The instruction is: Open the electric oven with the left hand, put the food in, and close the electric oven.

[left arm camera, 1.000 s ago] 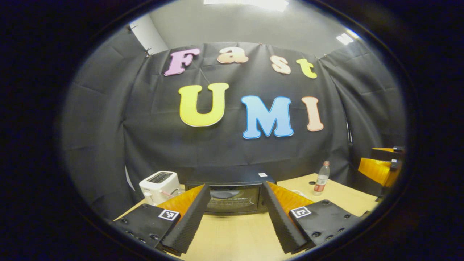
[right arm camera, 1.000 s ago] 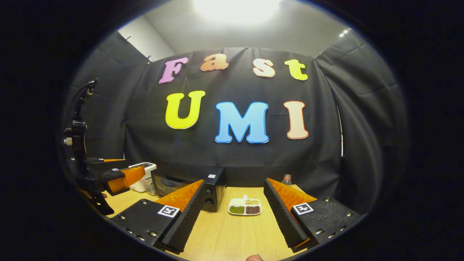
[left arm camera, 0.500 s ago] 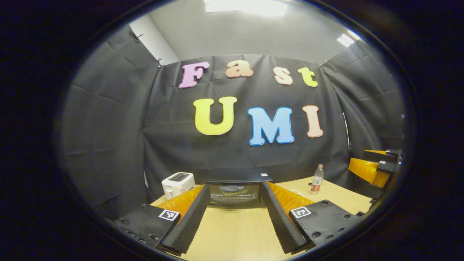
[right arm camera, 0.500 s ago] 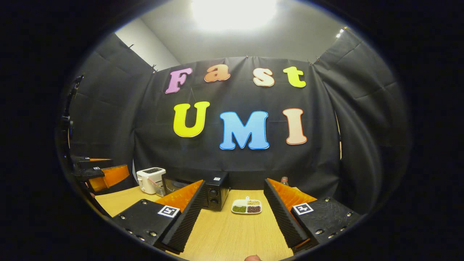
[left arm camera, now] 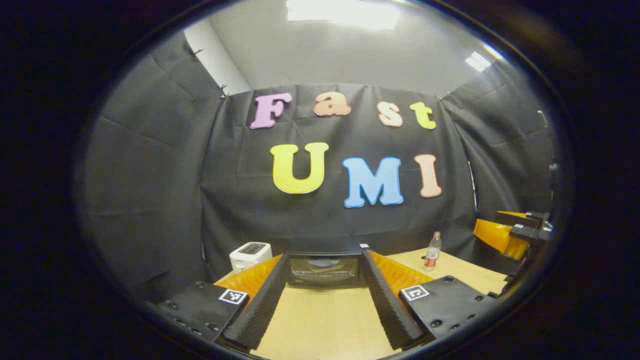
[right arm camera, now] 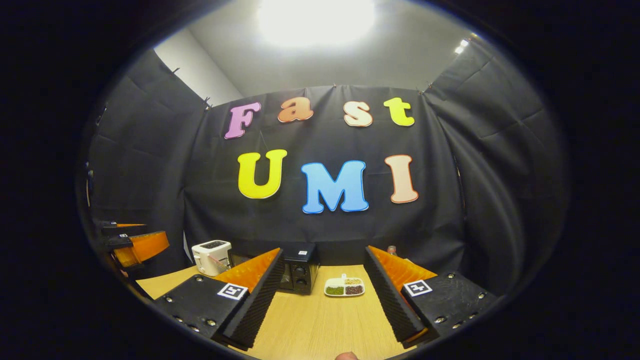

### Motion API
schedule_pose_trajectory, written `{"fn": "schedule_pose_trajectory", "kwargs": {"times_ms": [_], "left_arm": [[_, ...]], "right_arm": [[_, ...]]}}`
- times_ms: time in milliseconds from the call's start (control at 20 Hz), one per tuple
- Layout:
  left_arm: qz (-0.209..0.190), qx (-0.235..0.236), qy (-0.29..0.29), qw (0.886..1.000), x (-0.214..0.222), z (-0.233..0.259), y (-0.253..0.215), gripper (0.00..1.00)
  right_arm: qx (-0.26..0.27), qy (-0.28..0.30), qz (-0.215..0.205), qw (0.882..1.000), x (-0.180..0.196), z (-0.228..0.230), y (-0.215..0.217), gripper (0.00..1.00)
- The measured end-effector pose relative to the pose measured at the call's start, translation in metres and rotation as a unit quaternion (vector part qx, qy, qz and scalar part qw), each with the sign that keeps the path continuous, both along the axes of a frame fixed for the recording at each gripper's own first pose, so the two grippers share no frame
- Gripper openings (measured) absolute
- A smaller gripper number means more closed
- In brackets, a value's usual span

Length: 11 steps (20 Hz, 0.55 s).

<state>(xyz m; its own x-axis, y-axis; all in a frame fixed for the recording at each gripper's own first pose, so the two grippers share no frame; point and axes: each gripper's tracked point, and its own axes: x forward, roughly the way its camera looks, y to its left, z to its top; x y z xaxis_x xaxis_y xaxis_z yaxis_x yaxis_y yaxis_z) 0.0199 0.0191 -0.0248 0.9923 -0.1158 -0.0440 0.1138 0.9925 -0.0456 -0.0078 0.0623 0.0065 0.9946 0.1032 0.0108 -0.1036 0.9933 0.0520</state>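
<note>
Left gripper (left arm camera: 322, 312), fingers spread wide and holding nothing, points straight at the closed electric oven (left arm camera: 324, 270) well ahead on the table (left arm camera: 325, 325), nearer than the right gripper (right arm camera: 320, 310).

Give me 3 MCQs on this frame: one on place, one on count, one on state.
1. Where does the white toaster stand relative to the black electric oven, in the left gripper view?
A. To its left
B. On top of it
C. To its right

2. How many compartments with food show in the white divided dish?
A. One
B. Three
C. Six

3. What state is the oven door in?
A. Closed
B. Hanging fully open
C. Removed

Answers:
1. A: the toaster sits on the light wooden table left of the oven, while the clear plastic bottle stands to the right.
2. B: a green, a dark and a small pale portion show.
3. A: the glass front stands upright and flush, framed between the open left gripper fingers.
</note>
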Motion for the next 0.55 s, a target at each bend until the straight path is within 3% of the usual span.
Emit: {"fn": "schedule_pose_trajectory", "kwargs": {"times_ms": [550], "left_arm": [[0.017,0.001,-0.013,1.000,-0.009,0.014,0.025,1.00]], "right_arm": [[-0.021,-0.006,0.011,1.000,-0.002,0.006,0.010,0.98]]}}
